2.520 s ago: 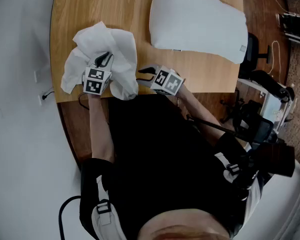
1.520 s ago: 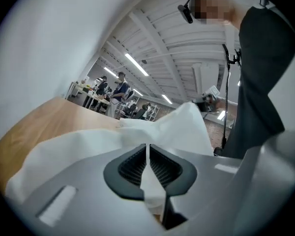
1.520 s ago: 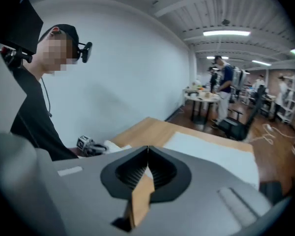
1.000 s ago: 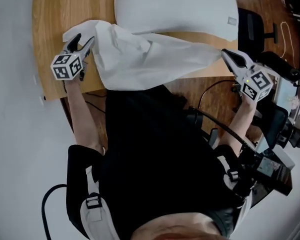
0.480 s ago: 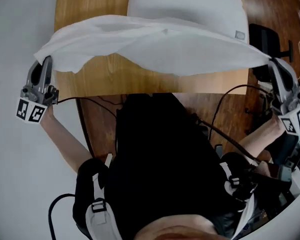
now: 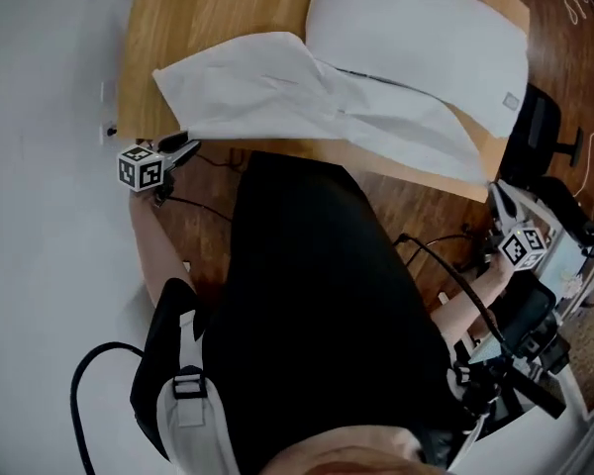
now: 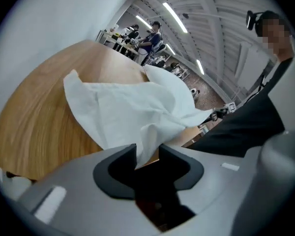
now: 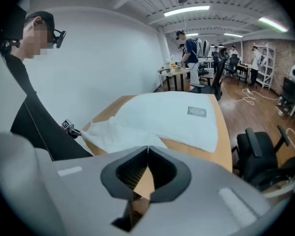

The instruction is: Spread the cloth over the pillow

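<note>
The white cloth (image 6: 277, 87) lies spread on the wooden table (image 6: 198, 8), and its right part drapes over the near edge of the white pillow (image 6: 426, 28). My left gripper (image 6: 183, 148) is at the table's near left corner. Its jaws have just been opening and stand apart. A corner of the cloth (image 7: 128, 112) shows in the gap of the left gripper (image 7: 147, 154), not pinched. My right gripper (image 6: 497, 194) hangs off the table's near right edge, clear of the cloth. In the right gripper view the right gripper (image 8: 147, 149) is shut with nothing in it, facing the pillow (image 8: 172, 114) and cloth (image 8: 113, 134).
A black office chair (image 6: 535, 132) stands on the wooden floor right of the table, also in the right gripper view as the chair (image 8: 260, 151). Cables run under the table's near edge. A white wall borders the left side. People stand at desks (image 8: 189, 50) far behind.
Half a second ago the cloth hung stretched in the air between both grippers. Now it lies on the table and pillow, both grippers have dropped lower, and the right gripper no longer has cloth in it.
</note>
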Demonstrator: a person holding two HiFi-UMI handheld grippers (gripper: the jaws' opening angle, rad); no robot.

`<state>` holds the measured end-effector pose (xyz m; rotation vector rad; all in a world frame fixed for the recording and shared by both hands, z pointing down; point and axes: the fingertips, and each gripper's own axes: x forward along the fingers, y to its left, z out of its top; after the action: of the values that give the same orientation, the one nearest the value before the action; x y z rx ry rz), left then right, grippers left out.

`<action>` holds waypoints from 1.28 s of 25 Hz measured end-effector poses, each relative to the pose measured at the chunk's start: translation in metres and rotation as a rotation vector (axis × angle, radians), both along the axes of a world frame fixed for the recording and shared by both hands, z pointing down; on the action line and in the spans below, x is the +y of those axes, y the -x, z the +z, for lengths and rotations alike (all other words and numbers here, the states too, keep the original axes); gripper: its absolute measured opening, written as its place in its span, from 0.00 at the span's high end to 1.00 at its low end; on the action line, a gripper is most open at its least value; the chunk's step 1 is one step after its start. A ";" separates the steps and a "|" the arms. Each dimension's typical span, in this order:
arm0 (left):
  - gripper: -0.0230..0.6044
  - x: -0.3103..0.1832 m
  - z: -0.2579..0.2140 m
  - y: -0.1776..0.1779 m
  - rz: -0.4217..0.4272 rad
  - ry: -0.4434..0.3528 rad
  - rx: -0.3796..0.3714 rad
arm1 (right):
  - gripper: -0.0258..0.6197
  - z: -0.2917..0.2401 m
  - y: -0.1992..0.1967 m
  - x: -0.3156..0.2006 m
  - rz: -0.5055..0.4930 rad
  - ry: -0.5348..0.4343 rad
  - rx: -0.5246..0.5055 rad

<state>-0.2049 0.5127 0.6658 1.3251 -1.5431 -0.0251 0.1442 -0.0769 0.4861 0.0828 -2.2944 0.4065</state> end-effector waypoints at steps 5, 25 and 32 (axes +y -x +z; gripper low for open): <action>0.73 0.057 -0.027 0.027 -0.064 -0.022 -0.028 | 0.95 -0.013 0.000 0.004 0.007 -0.045 0.006; 0.88 -0.040 -0.008 0.135 -0.086 0.294 -0.485 | 0.95 -0.038 0.035 0.064 -0.029 -0.102 0.018; 0.91 -0.046 -0.205 0.170 -0.378 -0.203 -0.824 | 0.95 -0.147 0.047 0.046 0.095 -0.372 -0.119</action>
<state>-0.3750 0.4665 0.4604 1.2397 -2.5340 0.1487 0.0971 -0.0311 0.3393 0.3636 -2.4654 0.0271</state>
